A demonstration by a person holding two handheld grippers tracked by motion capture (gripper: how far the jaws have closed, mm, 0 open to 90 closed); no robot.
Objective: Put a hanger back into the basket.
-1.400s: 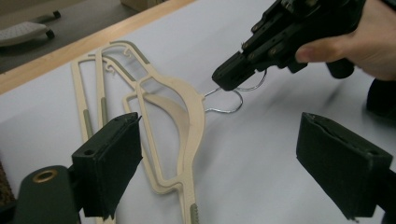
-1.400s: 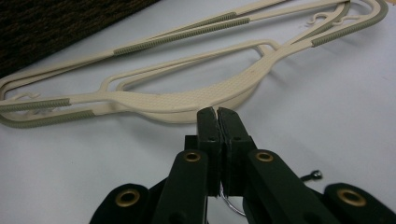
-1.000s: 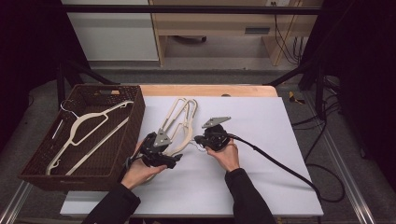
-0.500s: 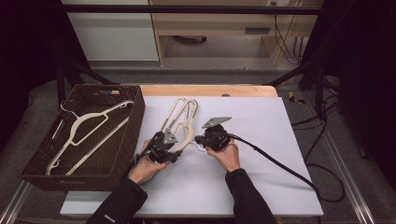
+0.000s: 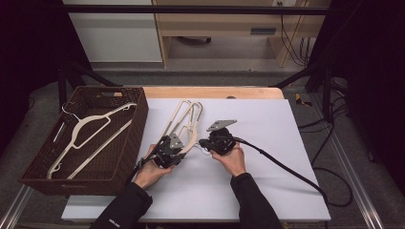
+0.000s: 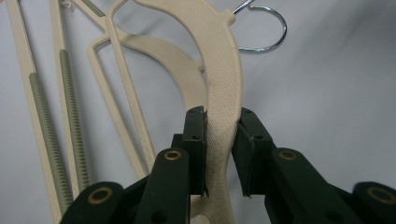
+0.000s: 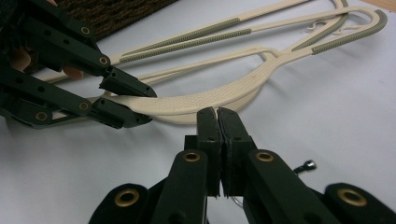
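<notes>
Right of the basket (image 5: 126, 143), two hangers (image 5: 184, 119) lie stacked on the sheet. Since a second ago the left gripper (image 6: 219, 154) has sunk onto the top hanger (image 6: 224, 93), and its jaws have just been closing across that hanger's shoulder, pads now touching it. The right gripper (image 7: 218, 135) is clamped on its wire hook (image 7: 306, 165), so a two-handed lift toward the basket looks next

- My high view looks forward and down over the whole bench (image 5: 267, 143).
- Both claw views sit low and close, sharing the cream hanger (image 6: 224, 84) with it.
</notes>
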